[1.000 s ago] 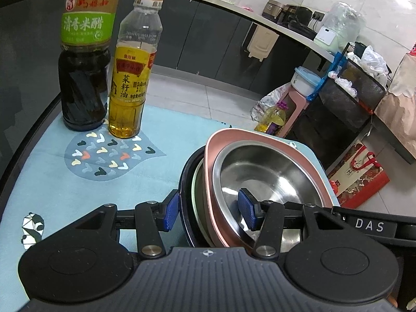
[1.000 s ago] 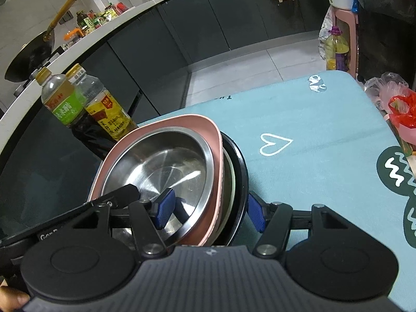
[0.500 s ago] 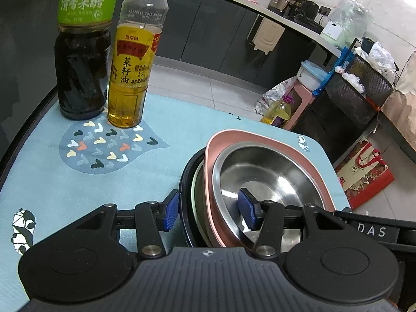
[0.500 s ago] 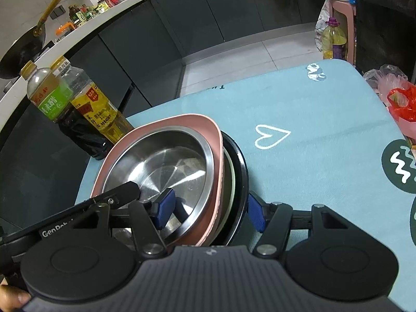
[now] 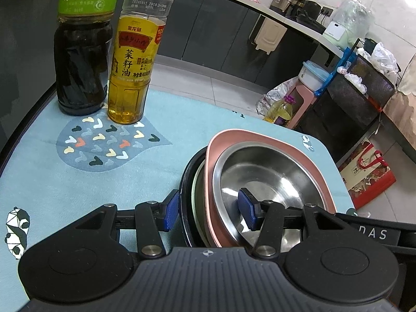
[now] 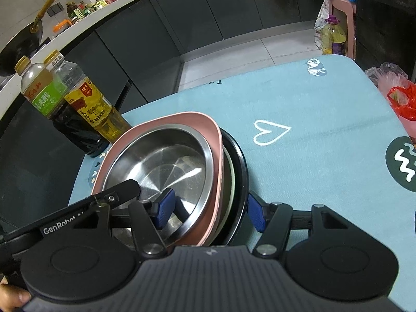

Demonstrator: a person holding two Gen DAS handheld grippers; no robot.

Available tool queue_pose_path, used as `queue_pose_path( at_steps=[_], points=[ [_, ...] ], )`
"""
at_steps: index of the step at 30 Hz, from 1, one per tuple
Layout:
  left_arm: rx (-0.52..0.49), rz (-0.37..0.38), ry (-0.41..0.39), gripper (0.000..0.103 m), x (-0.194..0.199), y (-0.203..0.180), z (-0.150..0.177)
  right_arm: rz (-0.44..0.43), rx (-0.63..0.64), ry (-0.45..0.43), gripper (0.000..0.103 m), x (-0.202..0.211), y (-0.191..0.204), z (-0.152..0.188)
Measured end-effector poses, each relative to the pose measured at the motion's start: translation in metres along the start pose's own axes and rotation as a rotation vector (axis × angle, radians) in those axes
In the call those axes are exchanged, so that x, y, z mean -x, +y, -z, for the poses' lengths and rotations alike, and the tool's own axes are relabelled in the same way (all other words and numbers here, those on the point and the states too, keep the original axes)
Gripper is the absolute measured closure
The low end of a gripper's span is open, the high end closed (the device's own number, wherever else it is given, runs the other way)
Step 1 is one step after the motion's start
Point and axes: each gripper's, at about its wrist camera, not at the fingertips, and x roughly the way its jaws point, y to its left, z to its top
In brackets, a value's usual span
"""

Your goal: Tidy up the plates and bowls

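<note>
In a dark-cabinet kitchen, a blue-covered surface (image 6: 325, 109) is carrying a nested stack: a steel bowl (image 5: 265, 171) sitting in a pink dish (image 5: 262, 136), over a pale plate inside a black one (image 6: 241, 163). The left claw (image 5: 208, 209) and right claw (image 6: 209, 209) are each pinching opposite rims. Uneven lifting could be tipping the loose bowl out.
</note>
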Motion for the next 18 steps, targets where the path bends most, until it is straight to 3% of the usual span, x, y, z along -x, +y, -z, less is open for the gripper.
queue_pose_path(
  at_steps=[7, 12, 18],
  points=[
    [0.020, 0.004, 0.005, 0.055, 0.000, 0.004, -0.001, -0.012, -0.035, -0.004, 0.046, 0.000, -0.006, 0.001],
    [-0.034, -0.054, -0.049, 0.056, 0.012, 0.001, -0.001, 0.035, -0.005, -0.047, 0.046, 0.006, -0.004, 0.004],
    [-0.006, -0.046, -0.048, 0.056, 0.023, 0.005, 0.000, 0.029, -0.011, -0.058, 0.046, 0.013, -0.007, 0.006]
  ],
)
